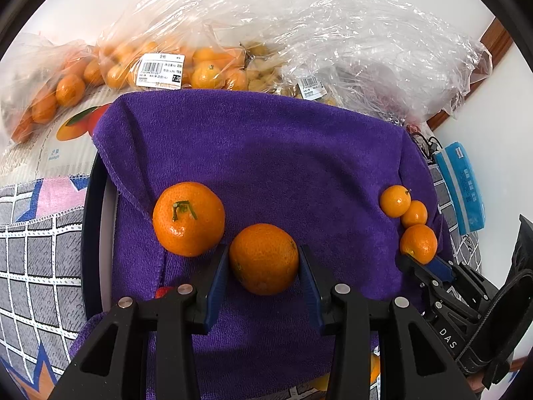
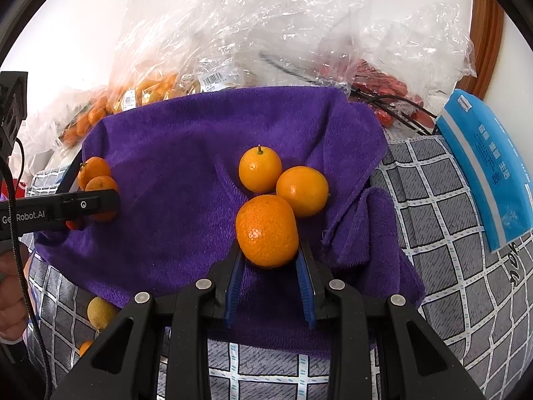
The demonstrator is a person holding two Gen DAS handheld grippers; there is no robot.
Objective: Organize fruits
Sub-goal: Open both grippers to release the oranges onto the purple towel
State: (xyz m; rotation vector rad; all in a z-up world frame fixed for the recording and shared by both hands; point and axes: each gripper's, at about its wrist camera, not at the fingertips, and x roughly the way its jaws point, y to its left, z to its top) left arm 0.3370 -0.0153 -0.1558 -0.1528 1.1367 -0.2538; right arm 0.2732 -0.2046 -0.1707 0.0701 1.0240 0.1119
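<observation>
A purple towel (image 1: pixel 266 153) covers a dark-rimmed round tray (image 1: pixel 89 233). My left gripper (image 1: pixel 263 250) is shut on a mandarin (image 1: pixel 264 258), its blue pads (image 1: pixel 216 273) pressing both sides just above the towel. A second mandarin with a green stem (image 1: pixel 188 218) lies to its left. At the towel's right edge my right gripper (image 2: pixel 269 245) is shut on a small orange kumquat (image 2: pixel 266 231), which touches two other kumquats (image 2: pixel 260 169) (image 2: pixel 302 191). In the right wrist view the left gripper (image 2: pixel 113 203) sits at the left, partly hiding the mandarins.
Clear plastic bags of orange fruit (image 1: pixel 173 66) and red fruit (image 2: pixel 383 86) pile up behind the towel. A blue tissue pack (image 2: pixel 483 166) lies to the right on the chequered cloth (image 2: pixel 433 216). A yellow fruit (image 2: pixel 100 311) lies near the front left, beside a person's hand (image 2: pixel 10 300).
</observation>
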